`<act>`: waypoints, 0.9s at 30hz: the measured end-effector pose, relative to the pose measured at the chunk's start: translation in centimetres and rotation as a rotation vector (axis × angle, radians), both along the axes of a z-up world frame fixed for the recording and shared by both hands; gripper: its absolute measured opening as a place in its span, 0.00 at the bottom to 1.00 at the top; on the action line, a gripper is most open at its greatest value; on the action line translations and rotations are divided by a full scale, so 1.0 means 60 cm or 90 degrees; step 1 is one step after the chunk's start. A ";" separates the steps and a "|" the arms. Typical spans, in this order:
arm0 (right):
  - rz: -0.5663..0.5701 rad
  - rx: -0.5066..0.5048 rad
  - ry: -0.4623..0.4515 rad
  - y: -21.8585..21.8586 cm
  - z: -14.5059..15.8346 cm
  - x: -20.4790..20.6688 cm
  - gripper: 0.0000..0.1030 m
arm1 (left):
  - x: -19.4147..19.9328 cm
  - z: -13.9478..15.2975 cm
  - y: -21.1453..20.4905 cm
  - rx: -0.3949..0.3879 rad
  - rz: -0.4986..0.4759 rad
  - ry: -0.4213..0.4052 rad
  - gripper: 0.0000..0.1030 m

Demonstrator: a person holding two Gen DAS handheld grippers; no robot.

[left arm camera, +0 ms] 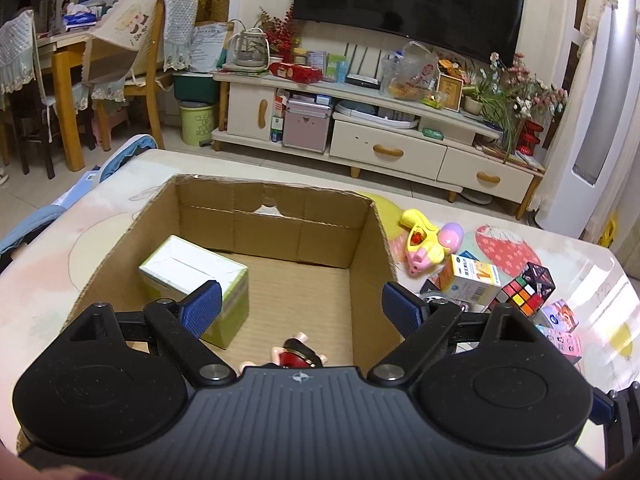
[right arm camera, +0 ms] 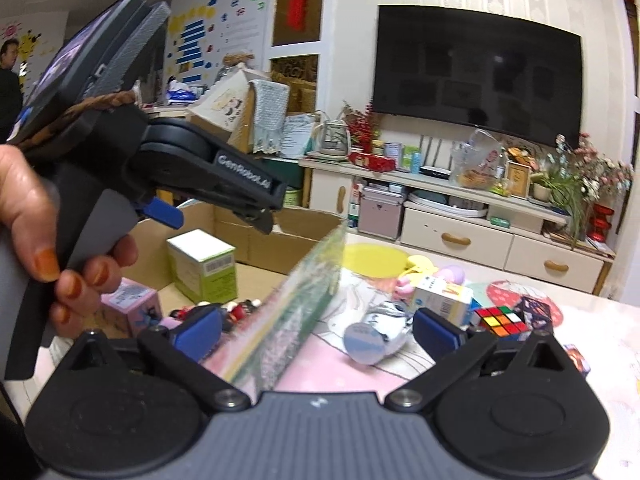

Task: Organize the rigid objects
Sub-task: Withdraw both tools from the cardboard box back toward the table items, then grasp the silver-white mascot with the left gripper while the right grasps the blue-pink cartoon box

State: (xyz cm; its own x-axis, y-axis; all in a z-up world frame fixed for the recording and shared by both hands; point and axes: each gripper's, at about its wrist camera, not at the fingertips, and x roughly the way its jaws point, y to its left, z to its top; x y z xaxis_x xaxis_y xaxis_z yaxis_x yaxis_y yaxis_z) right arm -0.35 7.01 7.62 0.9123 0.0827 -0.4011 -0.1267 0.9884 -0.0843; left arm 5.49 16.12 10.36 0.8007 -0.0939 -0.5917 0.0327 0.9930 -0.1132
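Over the cardboard box (left arm camera: 280, 240), left gripper (left arm camera: 302, 304) jaws spread, empty; right gripper (right arm camera: 316, 332) jaws widening, a blurred packet (right arm camera: 296, 312) between them, grip unclear. Cube (left arm camera: 520, 298) waits on bench right of box. Risk: packet slides onto the box wall.

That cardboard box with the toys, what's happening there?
A person is tidying toys and small boxes off the table into the cardboard box. One handheld gripper is in each hand. The left gripper hangs open over the box, holding nothing. Already inside are a green and white carton and a little figurine. The right gripper is open too, over the table by the box wall. Still waiting on the table are a Rubik's cube, a yellow toy gun and an orange and white carton.
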 end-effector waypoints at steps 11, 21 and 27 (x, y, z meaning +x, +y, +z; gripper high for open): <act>-0.069 0.013 -0.009 -0.063 -0.010 -0.014 0.98 | 0.004 -0.001 -0.003 0.017 -0.032 -0.013 1.00; -0.124 0.014 -0.009 -0.124 -0.025 -0.019 0.98 | 0.007 -0.007 -0.009 0.038 -0.069 -0.024 1.00; -0.162 0.025 -0.002 -0.167 -0.035 -0.013 0.98 | 0.010 -0.008 -0.008 0.048 -0.074 -0.042 1.00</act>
State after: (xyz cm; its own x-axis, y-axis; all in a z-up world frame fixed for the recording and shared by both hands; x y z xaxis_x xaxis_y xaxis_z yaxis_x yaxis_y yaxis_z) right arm -1.11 -3.01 5.52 0.9069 -0.1347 -0.3993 0.1273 0.9908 -0.0452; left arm 6.06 15.65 9.89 0.8242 -0.1455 -0.5473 0.1530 0.9877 -0.0321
